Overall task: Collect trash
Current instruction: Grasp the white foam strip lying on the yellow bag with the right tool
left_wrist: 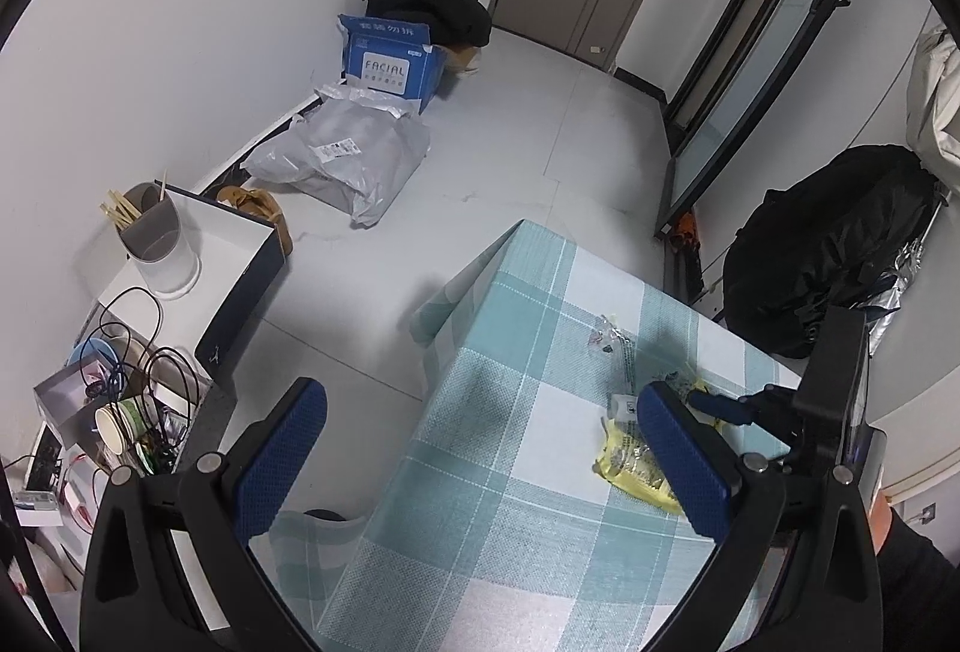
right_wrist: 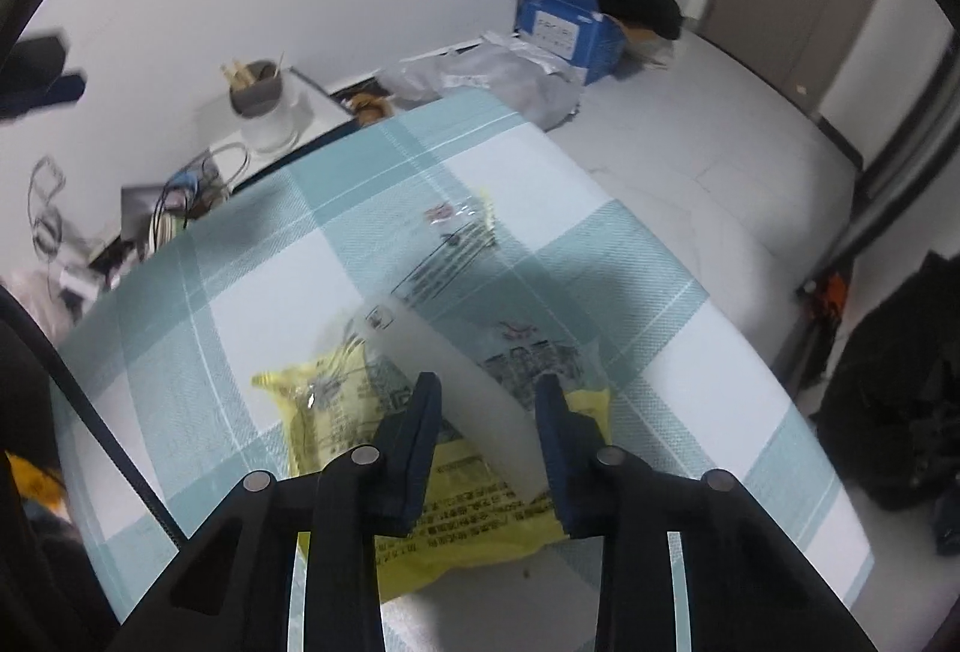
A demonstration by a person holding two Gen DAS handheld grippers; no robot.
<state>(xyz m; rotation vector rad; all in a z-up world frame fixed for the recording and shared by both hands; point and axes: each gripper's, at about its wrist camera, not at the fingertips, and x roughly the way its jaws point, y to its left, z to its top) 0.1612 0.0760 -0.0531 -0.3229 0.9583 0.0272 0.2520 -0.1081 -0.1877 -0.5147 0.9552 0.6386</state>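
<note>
A yellow snack wrapper (right_wrist: 336, 412) lies on the teal checked tablecloth (right_wrist: 240, 292). A white translucent plastic strip (right_wrist: 480, 406) lies across it. A clear printed wrapper (right_wrist: 456, 232) sits farther out. My right gripper (right_wrist: 486, 400) points down at the table, its blue pads against both edges of the white strip. From the left wrist view, the right gripper (left_wrist: 705, 403) rests on the yellow wrapper (left_wrist: 630, 466), beside the clear wrapper (left_wrist: 612, 340). My left gripper (left_wrist: 483, 391) hangs wide open over the table's left edge with nothing between its fingers.
On the floor to the left stand a white box bearing a cup of chopsticks (left_wrist: 156, 238) and a carton of cables and paper cups (left_wrist: 120, 412). Farther back lie a grey parcel bag (left_wrist: 342, 154) and a blue cardboard box (left_wrist: 390, 64). A black backpack (left_wrist: 828, 244) leans right of the table.
</note>
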